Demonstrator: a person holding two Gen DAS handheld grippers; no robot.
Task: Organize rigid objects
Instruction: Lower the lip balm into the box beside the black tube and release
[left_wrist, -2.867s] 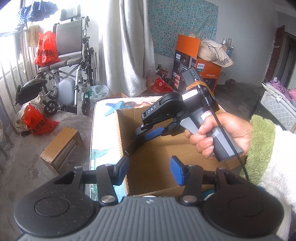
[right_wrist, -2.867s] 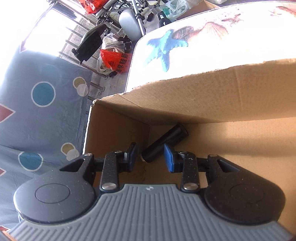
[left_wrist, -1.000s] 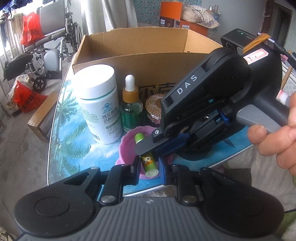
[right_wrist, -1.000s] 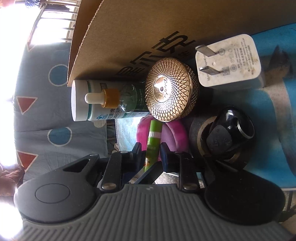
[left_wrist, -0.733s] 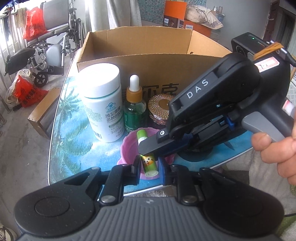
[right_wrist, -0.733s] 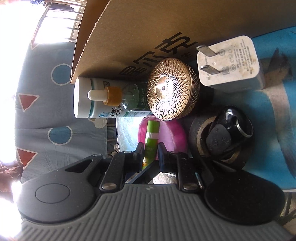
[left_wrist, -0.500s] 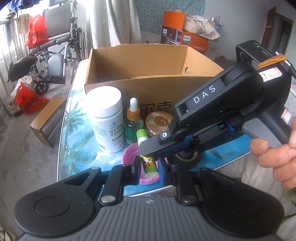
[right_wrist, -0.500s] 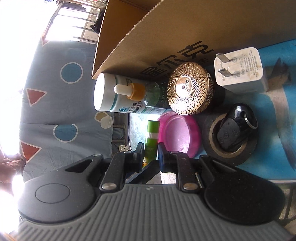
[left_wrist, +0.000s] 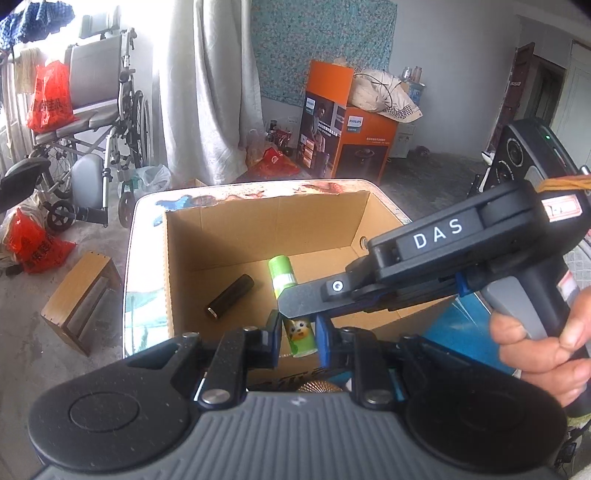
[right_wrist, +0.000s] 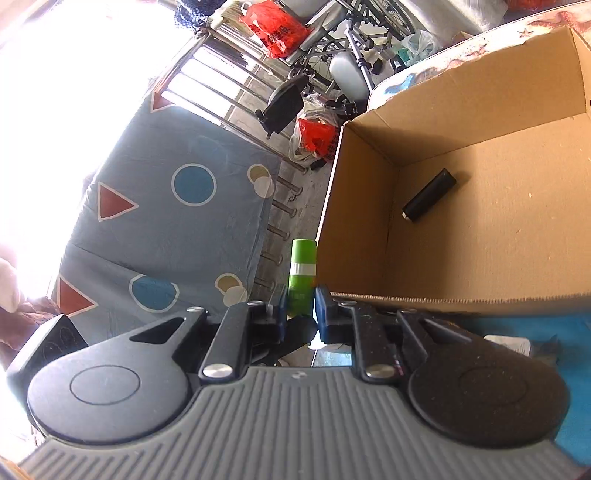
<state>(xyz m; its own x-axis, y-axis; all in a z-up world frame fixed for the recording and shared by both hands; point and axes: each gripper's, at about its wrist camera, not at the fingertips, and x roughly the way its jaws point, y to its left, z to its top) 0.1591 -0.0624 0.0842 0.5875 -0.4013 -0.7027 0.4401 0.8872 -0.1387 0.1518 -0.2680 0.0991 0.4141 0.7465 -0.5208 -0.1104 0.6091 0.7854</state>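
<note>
On the left, a black cylinder (left_wrist: 229, 296) is lying on the floor of the open cardboard box (left_wrist: 221, 221). In the middle, the left gripper (left_wrist: 296, 338) is closing its fingers on the lower part of a green tube (left_wrist: 301, 338). The right gripper (right_wrist: 300, 308) is reaching in from the right and is also clamping this green tube, above the box's near edge.

Left gripper (left_wrist: 297, 334): blue pads drawn close together, jaws nearly parallel, pointing forward and slightly down. Right gripper (left_wrist: 295, 308) crosses in from the right just above the left fingertips, body tilted down to the left; jaws narrowed (right_wrist: 300, 308). Right hand (left_wrist: 535, 354) wraps the grey handle, fingers curled around it.
</note>
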